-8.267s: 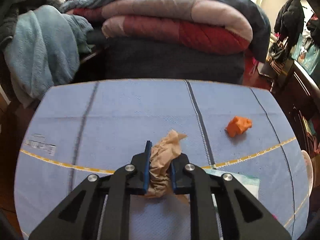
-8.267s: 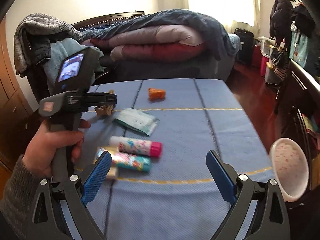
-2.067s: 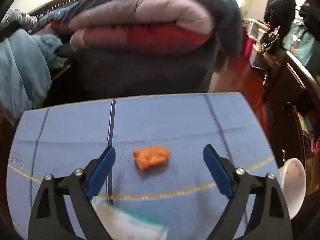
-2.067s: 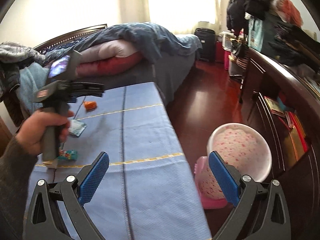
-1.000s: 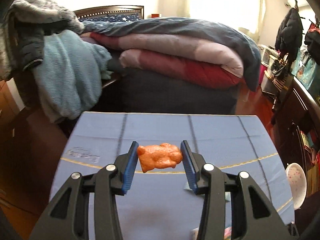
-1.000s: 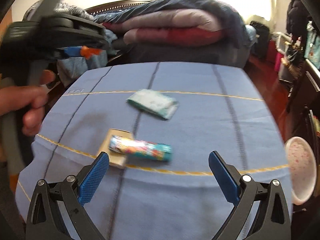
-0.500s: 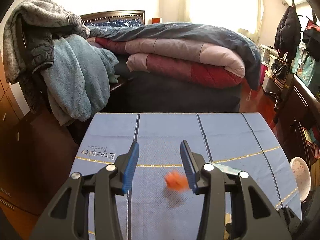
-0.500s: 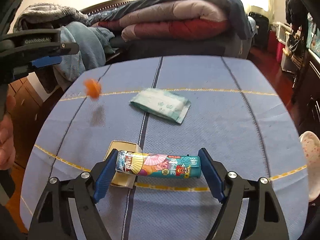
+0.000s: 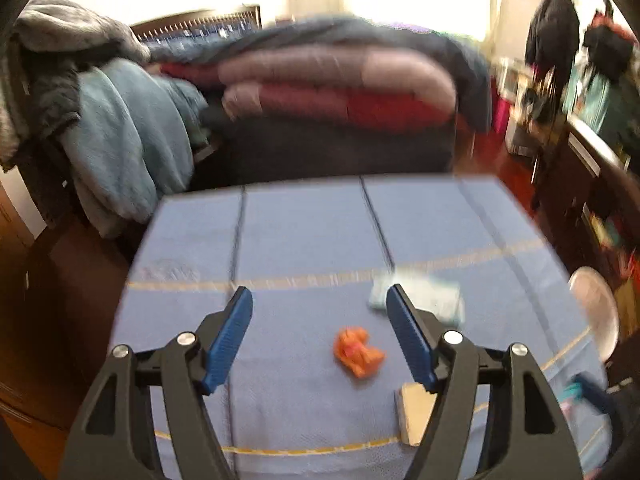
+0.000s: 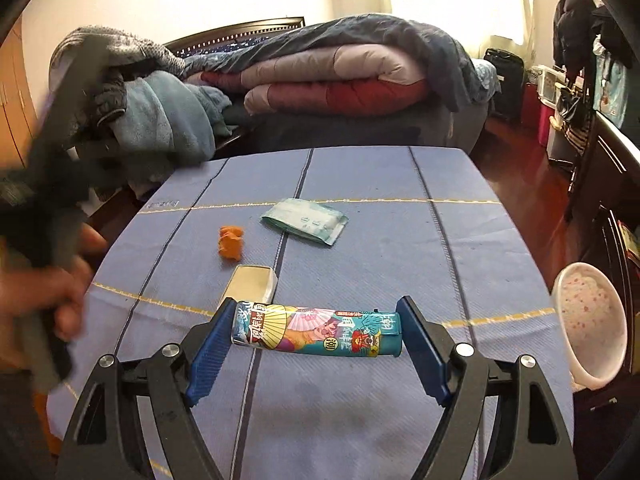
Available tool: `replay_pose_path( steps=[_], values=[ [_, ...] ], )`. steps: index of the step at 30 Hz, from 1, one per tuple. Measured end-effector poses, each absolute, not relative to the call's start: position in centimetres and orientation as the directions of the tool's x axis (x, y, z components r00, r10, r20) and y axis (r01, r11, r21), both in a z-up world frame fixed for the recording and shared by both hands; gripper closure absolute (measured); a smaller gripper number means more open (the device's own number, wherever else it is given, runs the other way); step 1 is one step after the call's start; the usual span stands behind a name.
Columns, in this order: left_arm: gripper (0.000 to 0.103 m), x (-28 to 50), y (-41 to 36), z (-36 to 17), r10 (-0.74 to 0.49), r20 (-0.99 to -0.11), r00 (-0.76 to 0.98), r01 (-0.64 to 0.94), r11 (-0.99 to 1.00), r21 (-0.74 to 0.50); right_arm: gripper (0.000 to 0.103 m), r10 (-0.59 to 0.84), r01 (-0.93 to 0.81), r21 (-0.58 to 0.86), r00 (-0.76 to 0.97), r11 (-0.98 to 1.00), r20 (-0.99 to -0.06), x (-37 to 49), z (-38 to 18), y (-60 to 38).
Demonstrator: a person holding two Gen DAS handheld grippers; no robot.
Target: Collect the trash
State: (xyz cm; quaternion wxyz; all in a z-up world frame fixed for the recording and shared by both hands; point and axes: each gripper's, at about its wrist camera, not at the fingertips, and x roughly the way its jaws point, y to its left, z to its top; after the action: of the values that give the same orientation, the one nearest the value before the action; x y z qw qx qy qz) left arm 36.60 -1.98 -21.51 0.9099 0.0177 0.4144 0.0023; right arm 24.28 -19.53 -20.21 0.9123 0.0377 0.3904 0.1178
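An orange crumpled scrap [image 9: 357, 352] lies on the blue tablecloth [image 9: 304, 232], below my left gripper [image 9: 320, 304], which is open and empty above it. The scrap also shows in the right wrist view [image 10: 231, 243]. My right gripper [image 10: 316, 322] is shut on a teal patterned tube [image 10: 316, 330], held lengthwise between the blue pads. A pale flat box [image 10: 251, 283] lies just behind the tube. A teal tissue packet [image 10: 305, 220] lies farther back. The pink-speckled trash bin [image 10: 590, 324] stands off the table's right edge.
A bed with folded quilts [image 10: 332, 80] stands behind the table. Clothes hang over a chair [image 10: 160, 120] at the back left. A dark cabinet [image 10: 616, 184] runs along the right. The hand holding the left gripper [image 10: 44, 292] is blurred at the left.
The orange scrap dropped from my left gripper and now lies on the cloth; that gripper opened wider. My right gripper closed on the teal tube and lifted it off the pale box.
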Motion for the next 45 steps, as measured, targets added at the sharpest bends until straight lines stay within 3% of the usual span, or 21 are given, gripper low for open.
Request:
replay_pose_path(
  steps=[5,7,8,10,13,20,23,24,25,27,31,33,39,45],
  values=[
    [0.036,38.3,-2.9,-26.7,0.053,-0.816,0.575,-0.032,0.999,0.042,0.023,0.238,-0.174,0.163,0.672,0.971,-0.702,23.8,-19.9,-20.5],
    [0.059,38.6,-2.6,-27.8,0.050,-0.832,0.553,-0.051,0.998,0.026,0.023,0.233,-0.170,0.160,0.672,0.972,-0.702,23.7,-19.9,-20.8],
    [0.062,38.7,-2.7,-27.9,0.055,-0.825,0.563,-0.054,0.998,0.030,0.023,0.234,-0.169,0.163,0.671,0.972,-0.703,23.7,-19.9,-21.0],
    [0.100,38.6,-2.9,-27.9,0.066,-0.823,0.564,-0.046,0.998,0.048,0.023,0.235,-0.167,0.165,0.668,0.972,-0.706,23.8,-19.9,-21.1],
    [0.098,38.2,-2.1,-27.5,-0.010,-0.825,0.565,-0.034,0.999,-0.035,0.023,0.241,-0.173,0.169,0.670,0.970,-0.702,23.6,-19.8,-21.2],
    [0.098,34.9,-0.3,-23.1,-0.048,-0.749,0.661,-0.016,0.997,-0.078,0.023,0.257,-0.194,0.170,0.677,0.966,-0.690,22.7,-19.3,-20.6],
    [0.095,34.4,-0.3,-23.0,-0.090,-0.770,0.632,0.026,0.995,-0.095,0.023,0.270,-0.203,0.179,0.677,0.963,-0.685,22.5,-19.1,-20.3],
    [0.083,34.4,-0.4,-23.4,-0.099,-0.777,0.622,0.038,0.995,-0.097,0.023,0.271,-0.206,0.177,0.678,0.962,-0.683,22.4,-19.1,-20.2],
    [0.064,34.4,-0.9,-24.1,-0.088,-0.787,0.610,0.050,0.996,-0.073,0.023,0.271,-0.208,0.175,0.679,0.962,-0.682,22.3,-19.0,-20.1],
    [0.048,34.7,-1.4,-25.2,-0.058,-0.794,0.605,0.049,0.998,-0.036,0.023,0.274,-0.213,0.175,0.679,0.961,-0.681,22.1,-18.9,-20.0],
    [0.050,35.7,-1.5,-27.2,-0.085,-0.821,0.565,0.043,0.996,-0.074,0.023,0.272,-0.212,0.172,0.679,0.962,-0.682,22.1,-18.8,-20.0],
    [0.063,35.8,-1.6,-27.9,-0.068,-0.824,0.562,0.030,0.998,-0.062,0.023,0.269,-0.207,0.173,0.681,0.963,-0.681,22.0,-18.8,-20.3],
    [0.063,34.4,-0.9,-26.9,-0.063,-0.799,0.598,0.013,0.998,-0.069,0.023,0.267,-0.201,0.177,0.685,0.963,-0.678,21.9,-18.5,-20.6],
    [0.063,31.6,0.4,-22.4,-0.048,-0.735,0.676,-0.012,0.997,-0.076,0.023,0.277,-0.220,0.172,0.688,0.960,-0.671,21.2,-18.1,-20.3]
  ],
)
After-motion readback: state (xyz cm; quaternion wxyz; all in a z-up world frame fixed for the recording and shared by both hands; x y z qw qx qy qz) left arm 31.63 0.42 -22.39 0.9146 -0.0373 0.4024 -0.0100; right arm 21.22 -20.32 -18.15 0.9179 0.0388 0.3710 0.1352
